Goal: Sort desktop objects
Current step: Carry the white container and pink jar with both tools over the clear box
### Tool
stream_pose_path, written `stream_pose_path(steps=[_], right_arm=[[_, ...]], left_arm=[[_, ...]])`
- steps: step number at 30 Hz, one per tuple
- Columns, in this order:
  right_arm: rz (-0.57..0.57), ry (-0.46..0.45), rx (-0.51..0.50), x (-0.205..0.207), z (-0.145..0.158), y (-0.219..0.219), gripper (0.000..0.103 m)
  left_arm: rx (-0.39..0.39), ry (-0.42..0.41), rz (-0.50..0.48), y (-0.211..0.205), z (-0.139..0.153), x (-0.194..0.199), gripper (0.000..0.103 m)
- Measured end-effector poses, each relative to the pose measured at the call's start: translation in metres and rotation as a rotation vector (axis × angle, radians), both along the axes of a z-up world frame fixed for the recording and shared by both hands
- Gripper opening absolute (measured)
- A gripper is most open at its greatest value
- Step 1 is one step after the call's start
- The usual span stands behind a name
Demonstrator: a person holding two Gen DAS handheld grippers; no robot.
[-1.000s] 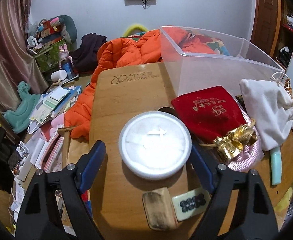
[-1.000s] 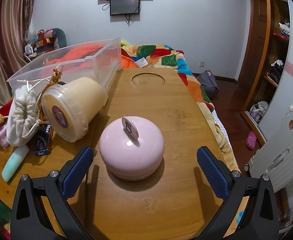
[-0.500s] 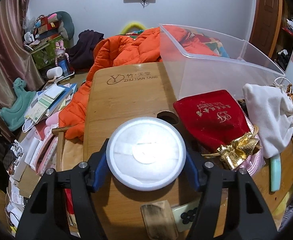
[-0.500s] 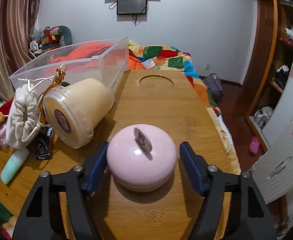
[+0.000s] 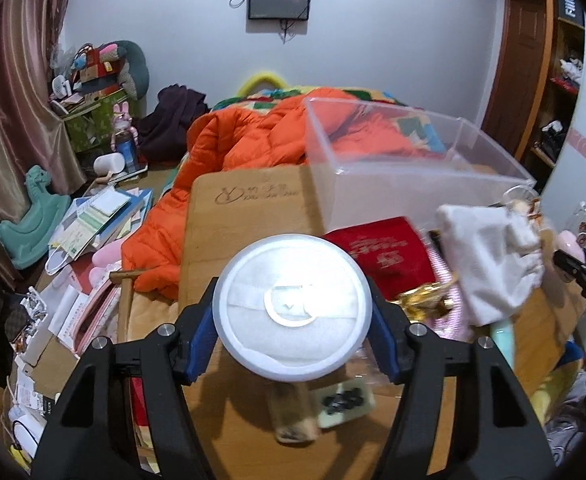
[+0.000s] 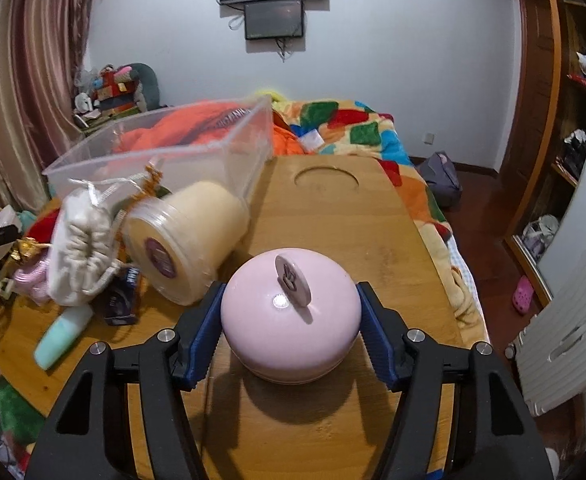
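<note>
The left gripper clenched the white tub above the table. The right gripper grasped the pink jar, beside a clear bin

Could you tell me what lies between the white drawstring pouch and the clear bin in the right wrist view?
A cream tub lies on its side between the pouch and the bin.

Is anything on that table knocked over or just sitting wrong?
Yes. The cream-colored tub lies on its side, lid facing the camera, leaning against the clear plastic bin. The white drawstring pouch is heaped with other items beside it. The pink round container sits upright between the right gripper's pads.
</note>
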State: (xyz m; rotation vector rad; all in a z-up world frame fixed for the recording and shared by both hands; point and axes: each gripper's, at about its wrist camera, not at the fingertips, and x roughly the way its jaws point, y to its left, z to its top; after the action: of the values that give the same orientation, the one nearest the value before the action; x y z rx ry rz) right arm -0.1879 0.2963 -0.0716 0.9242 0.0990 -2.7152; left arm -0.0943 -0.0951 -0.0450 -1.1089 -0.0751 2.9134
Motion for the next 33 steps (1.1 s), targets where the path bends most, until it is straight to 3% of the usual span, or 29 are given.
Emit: stream_pose_path(steps=[9, 19, 33], right_arm=[[0.107, 0.035, -0.048, 0.013, 0.030, -0.006, 0.060], [0.243, 0.071, -0.028, 0.021, 0.066, -0.028, 0.060], [0.336, 0.127, -0.015, -0.005, 0.114, -0.055, 0.060]], left_arm=[[0.010, 0.053, -0.059, 0.027, 0.025, 0.013, 0.065], [0.025, 0.057, -0.098, 0.047, 0.049, 0.009, 0.065], [0.024, 0.122, -0.124, 0.057, 0.094, -0.015, 0.065]])
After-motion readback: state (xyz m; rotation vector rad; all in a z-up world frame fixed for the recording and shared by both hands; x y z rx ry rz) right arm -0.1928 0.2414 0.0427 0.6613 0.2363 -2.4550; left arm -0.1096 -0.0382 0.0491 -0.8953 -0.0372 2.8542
